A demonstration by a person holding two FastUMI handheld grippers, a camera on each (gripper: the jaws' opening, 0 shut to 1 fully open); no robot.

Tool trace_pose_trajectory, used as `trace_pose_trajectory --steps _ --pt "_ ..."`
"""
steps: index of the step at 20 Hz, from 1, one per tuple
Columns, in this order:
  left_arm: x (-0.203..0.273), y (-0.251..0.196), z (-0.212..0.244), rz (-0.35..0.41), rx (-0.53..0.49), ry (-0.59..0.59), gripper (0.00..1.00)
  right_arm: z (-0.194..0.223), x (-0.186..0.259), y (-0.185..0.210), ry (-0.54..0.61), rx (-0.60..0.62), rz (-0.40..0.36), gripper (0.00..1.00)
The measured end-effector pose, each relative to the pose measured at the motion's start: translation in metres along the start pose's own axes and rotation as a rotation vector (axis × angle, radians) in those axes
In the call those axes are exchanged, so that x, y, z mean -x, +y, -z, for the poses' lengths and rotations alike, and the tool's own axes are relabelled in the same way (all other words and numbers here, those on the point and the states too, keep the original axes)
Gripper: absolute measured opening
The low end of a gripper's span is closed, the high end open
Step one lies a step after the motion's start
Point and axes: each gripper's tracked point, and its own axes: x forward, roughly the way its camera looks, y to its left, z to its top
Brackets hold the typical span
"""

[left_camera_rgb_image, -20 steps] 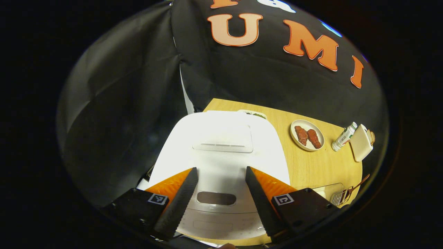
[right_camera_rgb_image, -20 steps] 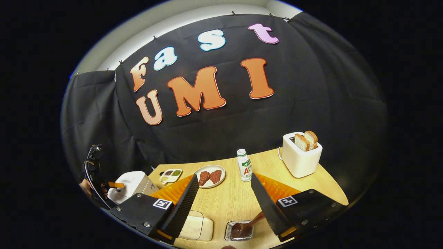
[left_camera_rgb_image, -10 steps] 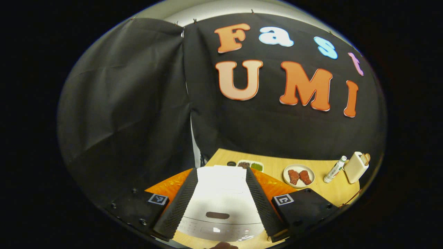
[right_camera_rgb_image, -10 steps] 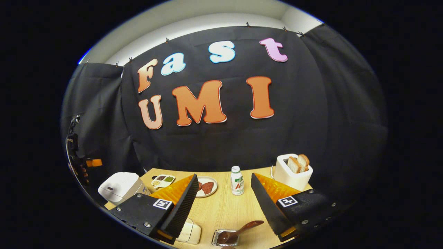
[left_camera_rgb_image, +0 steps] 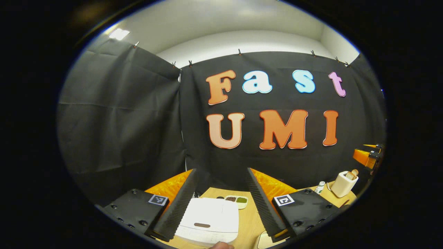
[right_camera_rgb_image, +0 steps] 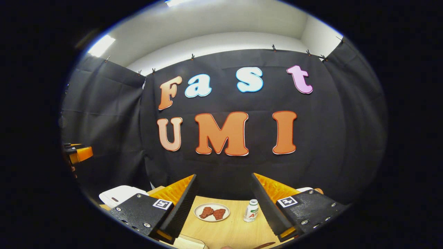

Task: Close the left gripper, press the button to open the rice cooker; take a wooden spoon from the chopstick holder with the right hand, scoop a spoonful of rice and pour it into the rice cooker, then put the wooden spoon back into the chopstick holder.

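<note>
The white rice cooker (left_camera_rgb_image: pixel 207 221) sits on the wooden table (left_camera_rgb_image: pixel 247 221) with its lid down, low between my left gripper's fingers. My left gripper (left_camera_rgb_image: pixel 221 170) is open, held well above the cooker and holding nothing. In the right gripper view the cooker (right_camera_rgb_image: pixel 119 195) shows at the lower left, with the left gripper (right_camera_rgb_image: pixel 78 154) high above it. My right gripper (right_camera_rgb_image: pixel 224 175) is open and bare, raised over the table (right_camera_rgb_image: pixel 228 231). A thin brown sliver, seemingly the wooden spoon's handle (right_camera_rgb_image: pixel 264 245), peeks in at the bottom edge.
A plate with two pieces of meat (right_camera_rgb_image: pixel 211 212) and a small bottle (right_camera_rgb_image: pixel 252 210) stand mid-table. A divided dish (left_camera_rgb_image: pixel 236 200) lies behind the cooker. A toaster with bread (left_camera_rgb_image: pixel 344 180) stands at the right end, with the right gripper (left_camera_rgb_image: pixel 367 155) above it.
Both grippers have lifted and tipped upward, away from the table. The cooker has shrunk and slid low in the left gripper view; the spoon holder has dropped below the right gripper view's edge.
</note>
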Motion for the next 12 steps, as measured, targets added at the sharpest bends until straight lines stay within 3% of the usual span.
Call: trace_pose_trajectory --steps 3,8,12 --pt "0.020 0.006 0.001 -0.063 -0.026 -0.028 0.95 -0.010 -0.014 0.026 -0.045 0.001 -0.044 0.95" --pt "0.040 0.009 0.007 -0.105 -0.019 -0.001 0.96 -0.023 -0.035 0.077 -0.058 0.002 -0.124 0.95" --pt "0.049 0.023 0.041 -0.185 -0.035 0.042 0.96 -0.017 -0.031 0.095 -0.052 0.023 -0.152 0.95"
